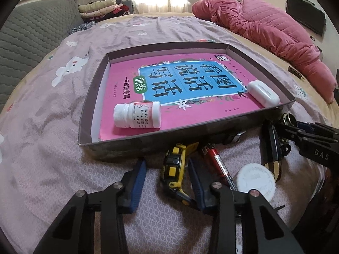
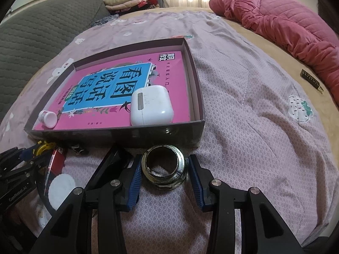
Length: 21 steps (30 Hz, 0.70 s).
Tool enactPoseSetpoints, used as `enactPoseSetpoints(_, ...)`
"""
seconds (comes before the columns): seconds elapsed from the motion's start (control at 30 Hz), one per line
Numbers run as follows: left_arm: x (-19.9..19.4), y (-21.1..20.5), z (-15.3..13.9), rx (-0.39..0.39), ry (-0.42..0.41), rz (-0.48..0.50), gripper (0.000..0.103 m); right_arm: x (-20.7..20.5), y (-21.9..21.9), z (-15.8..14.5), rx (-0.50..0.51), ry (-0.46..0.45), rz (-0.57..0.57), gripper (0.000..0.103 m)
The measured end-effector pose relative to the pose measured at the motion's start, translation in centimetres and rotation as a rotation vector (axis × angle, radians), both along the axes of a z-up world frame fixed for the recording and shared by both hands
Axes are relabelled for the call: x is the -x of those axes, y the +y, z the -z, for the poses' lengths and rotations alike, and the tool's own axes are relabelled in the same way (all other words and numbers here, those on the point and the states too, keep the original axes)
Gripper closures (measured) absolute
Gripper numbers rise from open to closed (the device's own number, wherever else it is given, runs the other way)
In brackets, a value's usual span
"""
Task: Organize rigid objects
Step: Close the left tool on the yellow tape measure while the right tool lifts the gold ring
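We have the right gripper [image 2: 163,169] spread wide, metal ring [image 2: 163,170] dead centre between its pads, bore up. Box [image 2: 118,136] sits at 12 o'clock. Left gripper [image 1: 167,175] also wide, straddling the tape measure [image 1: 174,169].

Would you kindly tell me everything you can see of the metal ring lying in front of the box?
The metal ring is a short, wide, shiny fitting of chrome-like metal, hollow through the middle, with a dark, grimy inner wall. It lies on the bedspread with its opening tilted up toward the camera, just outside the near wall of the box. The open right gripper straddles it, one blue pad on each side; whether the pads touch it is unclear.
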<state>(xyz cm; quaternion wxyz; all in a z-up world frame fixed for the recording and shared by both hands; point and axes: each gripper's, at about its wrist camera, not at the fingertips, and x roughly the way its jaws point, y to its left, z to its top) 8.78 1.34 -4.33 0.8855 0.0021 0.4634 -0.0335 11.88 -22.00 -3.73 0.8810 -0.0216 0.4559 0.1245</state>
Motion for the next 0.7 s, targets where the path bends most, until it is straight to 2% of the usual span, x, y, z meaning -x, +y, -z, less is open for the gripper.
enactPoseSetpoints(0.07,-0.1,0.1,0.0,0.011,0.0,0.004,0.071,0.0,-0.3,0.0,-0.019,0.004,0.004,0.06)
enactPoseSetpoints(0.23,-0.3,0.0,0.1,0.02,0.004,0.017,0.08,-0.1,-0.7,-0.2,-0.045,0.008,0.006,0.06)
enactPoseSetpoints(0.33,0.0,-0.3,-0.1,0.002,-0.005,0.021,0.081,0.0,-0.8,-0.2,-0.049,0.004,0.001,0.06)
enactPoseSetpoints(0.4,0.0,-0.2,-0.2,0.006,-0.01,0.015,0.082,0.0,-1.0,-0.3,-0.051,0.001,-0.007,0.061)
enactPoseSetpoints(0.47,0.2,0.0,-0.3,0.01,-0.015,0.009,0.083,0.2,-1.1,-0.4,-0.055,-0.006,-0.017,0.066)
enactPoseSetpoints(0.7,0.7,0.5,-1.0,0.034,-0.033,-0.01,0.084,0.7,-1.1,-0.6,-0.047,-0.023,-0.046,0.066)
